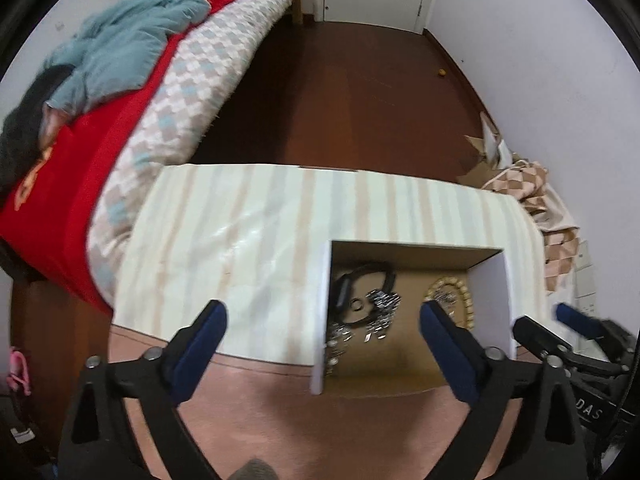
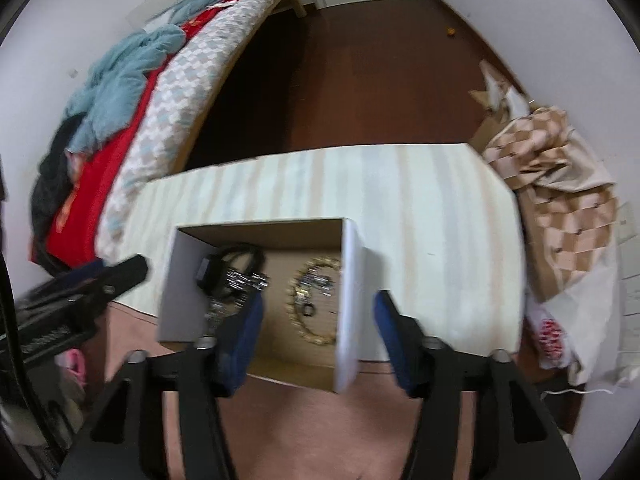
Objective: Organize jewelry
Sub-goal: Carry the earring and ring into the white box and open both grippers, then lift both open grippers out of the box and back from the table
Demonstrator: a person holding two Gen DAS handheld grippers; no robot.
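Cardboard box (image 1: pixel 404 360) keeps the jewelry (image 2: pixel 312 300) corralled; my left claw (image 1: pixel 320 344) and right claw (image 2: pixel 316 336), both spread empty, straddle its side walls.

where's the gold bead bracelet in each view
Left wrist: gold bead bracelet lies right of centre, in the open white cardboard box near its right wall.
Right wrist: bracelet is at centre, by the box's right wall.
Shared landmark: black watch at the box's left.
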